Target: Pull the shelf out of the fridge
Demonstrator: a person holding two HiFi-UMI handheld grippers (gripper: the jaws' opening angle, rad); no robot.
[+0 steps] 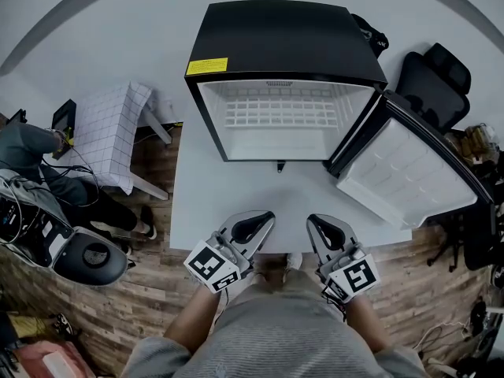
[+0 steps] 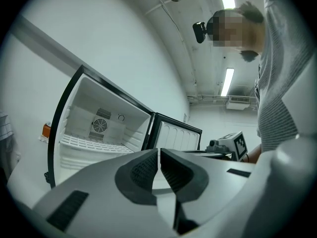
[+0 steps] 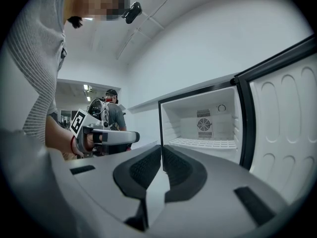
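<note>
A black fridge (image 1: 283, 42) stands on the white surface (image 1: 228, 199) with its door (image 1: 409, 172) swung open to the right. The white wire shelf (image 1: 279, 110) sits inside the fridge, fully in. The left claw (image 1: 266, 217) and right claw (image 1: 313, 220) are both closed and empty. They are near the surface's front edge, well apart from the fridge.

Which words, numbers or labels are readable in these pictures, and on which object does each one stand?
No text can be read.
Yellow label on top of the fridge: print too small to read.
Marker cube of the left tongs and marker cube of the right tongs: square patterns only, no words.
</note>
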